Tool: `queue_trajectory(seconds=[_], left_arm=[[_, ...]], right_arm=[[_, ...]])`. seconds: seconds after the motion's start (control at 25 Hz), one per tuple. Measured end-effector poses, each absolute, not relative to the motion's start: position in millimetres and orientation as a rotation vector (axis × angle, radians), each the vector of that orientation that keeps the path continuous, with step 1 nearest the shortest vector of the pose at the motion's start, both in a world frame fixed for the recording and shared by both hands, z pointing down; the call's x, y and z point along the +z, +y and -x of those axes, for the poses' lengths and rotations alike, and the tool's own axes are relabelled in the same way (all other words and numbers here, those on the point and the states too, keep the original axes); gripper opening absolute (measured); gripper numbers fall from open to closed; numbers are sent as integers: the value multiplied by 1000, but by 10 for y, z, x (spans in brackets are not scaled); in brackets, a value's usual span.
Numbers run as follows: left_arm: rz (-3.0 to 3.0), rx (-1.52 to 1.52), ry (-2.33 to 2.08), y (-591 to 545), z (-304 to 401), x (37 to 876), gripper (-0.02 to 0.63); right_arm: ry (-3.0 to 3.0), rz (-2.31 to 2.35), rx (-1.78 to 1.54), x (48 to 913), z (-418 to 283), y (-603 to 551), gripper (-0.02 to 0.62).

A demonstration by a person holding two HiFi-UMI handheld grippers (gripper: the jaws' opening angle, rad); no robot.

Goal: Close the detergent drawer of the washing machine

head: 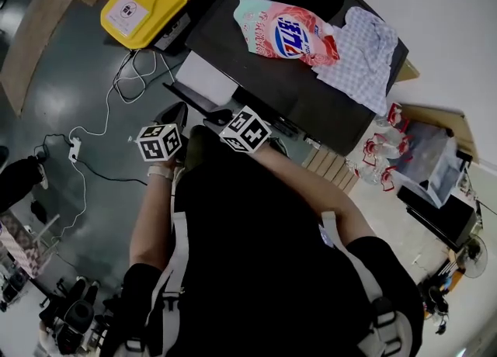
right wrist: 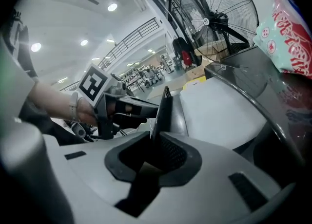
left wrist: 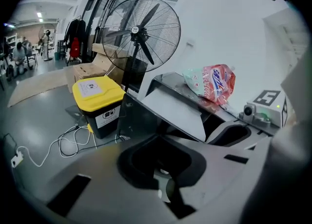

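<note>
The washing machine (head: 256, 76) has a dark top. Its detergent drawer (head: 203, 77) stands pulled out at the front left corner, pale grey with a dark front edge. Seen from my left gripper the drawer (left wrist: 173, 106) lies just ahead, and from my right gripper the drawer (right wrist: 219, 111) sits to the right of the jaws. My left gripper (head: 177, 115) hovers just in front of the drawer, jaws together and empty. My right gripper (head: 220, 118) sits beside it at the drawer's front edge, its jaws (right wrist: 162, 106) a single thin dark blade. The left gripper (right wrist: 146, 108) points toward that blade.
A detergent bag (head: 286, 33) and a checked cloth (head: 361, 49) lie on the machine's top. A yellow-lidded bin (head: 144, 6) stands to the left, with white cables (head: 116, 91) and a power strip (head: 74, 148) on the grey floor. A large fan (left wrist: 141, 33) stands behind the bin.
</note>
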State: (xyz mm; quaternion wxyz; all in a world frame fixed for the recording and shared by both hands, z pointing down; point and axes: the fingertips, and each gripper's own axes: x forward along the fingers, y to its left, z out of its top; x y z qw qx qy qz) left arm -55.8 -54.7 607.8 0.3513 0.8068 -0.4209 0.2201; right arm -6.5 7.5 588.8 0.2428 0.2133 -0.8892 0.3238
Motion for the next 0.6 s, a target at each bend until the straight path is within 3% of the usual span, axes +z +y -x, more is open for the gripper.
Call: queue_trajectory(seconds=[0.6], left_arm=[[-2247,699,-951,-935,7,5990,8]], right_arm=[[-2427,-780,842,5836,-382,-412,61]])
